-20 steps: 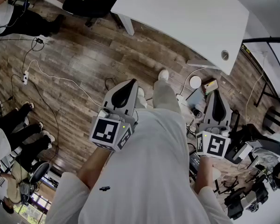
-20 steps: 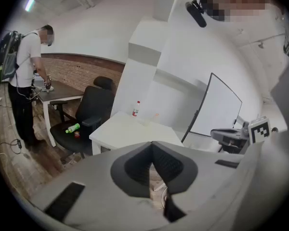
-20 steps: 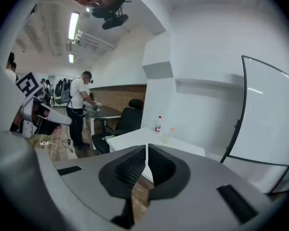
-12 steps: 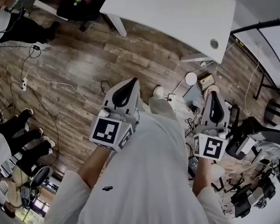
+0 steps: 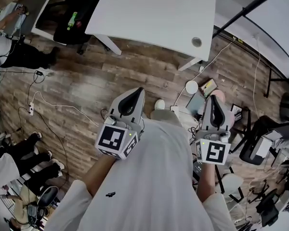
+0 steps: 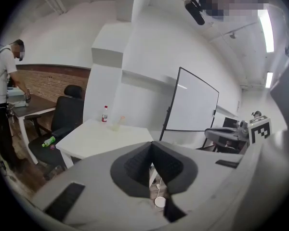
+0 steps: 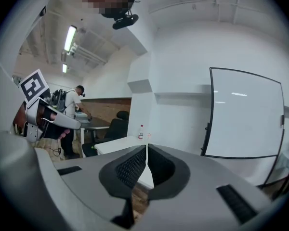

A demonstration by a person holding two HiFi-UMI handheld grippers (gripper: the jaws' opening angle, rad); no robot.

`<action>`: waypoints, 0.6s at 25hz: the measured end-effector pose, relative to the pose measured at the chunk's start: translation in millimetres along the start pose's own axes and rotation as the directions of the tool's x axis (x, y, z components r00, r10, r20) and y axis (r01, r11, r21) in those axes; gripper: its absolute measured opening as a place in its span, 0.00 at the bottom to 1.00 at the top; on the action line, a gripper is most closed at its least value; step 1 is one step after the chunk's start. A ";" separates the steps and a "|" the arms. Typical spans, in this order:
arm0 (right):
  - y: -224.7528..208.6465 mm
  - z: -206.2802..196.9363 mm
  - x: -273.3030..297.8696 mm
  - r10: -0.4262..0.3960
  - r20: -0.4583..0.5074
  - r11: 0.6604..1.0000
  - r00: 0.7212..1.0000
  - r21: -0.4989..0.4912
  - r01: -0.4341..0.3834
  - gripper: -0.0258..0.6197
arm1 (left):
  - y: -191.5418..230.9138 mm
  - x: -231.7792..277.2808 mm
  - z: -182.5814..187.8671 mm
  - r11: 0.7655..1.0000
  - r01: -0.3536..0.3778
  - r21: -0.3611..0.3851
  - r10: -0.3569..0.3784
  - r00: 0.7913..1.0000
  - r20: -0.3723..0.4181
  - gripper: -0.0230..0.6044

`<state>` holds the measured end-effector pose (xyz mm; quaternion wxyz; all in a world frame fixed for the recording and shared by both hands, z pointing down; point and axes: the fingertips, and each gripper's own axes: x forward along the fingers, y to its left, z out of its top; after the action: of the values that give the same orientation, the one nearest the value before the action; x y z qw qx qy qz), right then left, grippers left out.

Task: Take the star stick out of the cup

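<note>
Moved: white rectangular table (image 5: 154, 18) is sliding nearer.
Jaws: left gripper (image 5: 136, 91), right gripper (image 5: 214, 101) are pressing shut, empty.
Between: brown plank floor (image 5: 86, 81).

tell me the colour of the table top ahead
White. The table shows best in the head view.

Both arms extended forward, short of the white table (image 5: 154, 13). The right gripper (image 5: 215, 101) has jaws together, empty. The left gripper (image 5: 135, 93) looks closed too, empty, tilted slightly down.
</note>
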<state>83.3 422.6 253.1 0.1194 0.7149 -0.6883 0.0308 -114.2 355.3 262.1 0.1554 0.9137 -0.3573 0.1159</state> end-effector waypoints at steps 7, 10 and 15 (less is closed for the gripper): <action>-37.1 2.7 10.3 0.010 0.064 0.998 0.998 0.066 -0.014 0.05 | -22.7 28.5 17.7 0.998 -0.016 0.061 0.014 1.000 0.022 0.03; -48.4 1.1 17.8 0.032 0.078 0.997 0.996 0.073 -0.038 0.05 | -27.9 38.6 24.4 0.996 -0.043 0.077 0.040 0.998 0.037 0.03; -45.3 3.9 37.4 0.086 0.081 0.995 0.993 0.048 -0.090 0.05 | -24.0 50.9 29.4 0.994 -0.069 0.088 0.067 0.997 0.027 0.03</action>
<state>129.7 386.3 251.3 0.0722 0.6874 -0.7222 0.0257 -58.2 329.8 246.5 0.1065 0.9082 -0.3846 0.1259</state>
